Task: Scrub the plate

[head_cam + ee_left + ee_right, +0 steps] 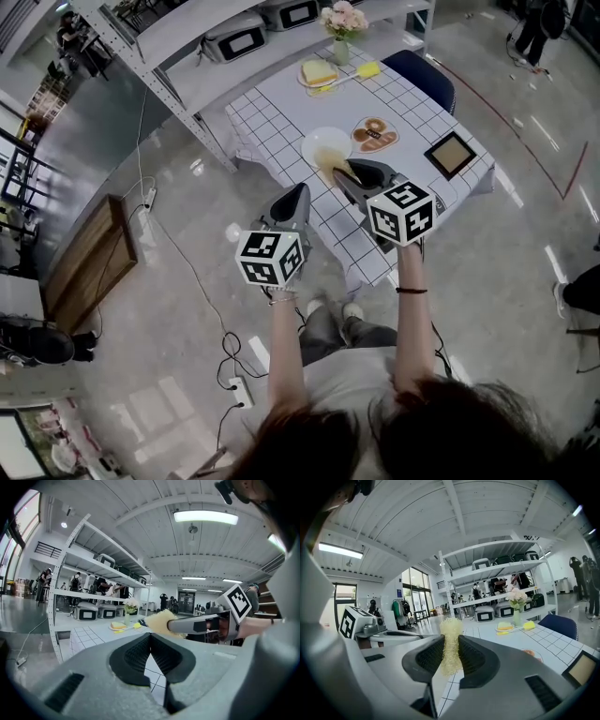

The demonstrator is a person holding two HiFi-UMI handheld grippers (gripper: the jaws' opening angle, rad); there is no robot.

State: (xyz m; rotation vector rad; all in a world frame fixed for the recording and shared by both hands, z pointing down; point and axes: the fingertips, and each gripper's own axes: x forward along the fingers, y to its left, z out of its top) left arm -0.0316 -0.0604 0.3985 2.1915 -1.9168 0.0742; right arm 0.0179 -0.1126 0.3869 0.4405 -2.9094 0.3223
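My right claw [450,645] is clamped on the scrubber [450,626], which stands upright between the jaws. My left claw [150,638] is closed on nothing, to the left by the near edge of the table [272,117]. The plate [322,141] lies flat just beyond the right claw's tip, so that hand is nearer. I judge the stroke runs forward and down, but can't tell if they touch yet

The right gripper [345,175] hides the near rim of the plate [322,141]; the far dish [319,74] holds perhaps bread, too small to tell
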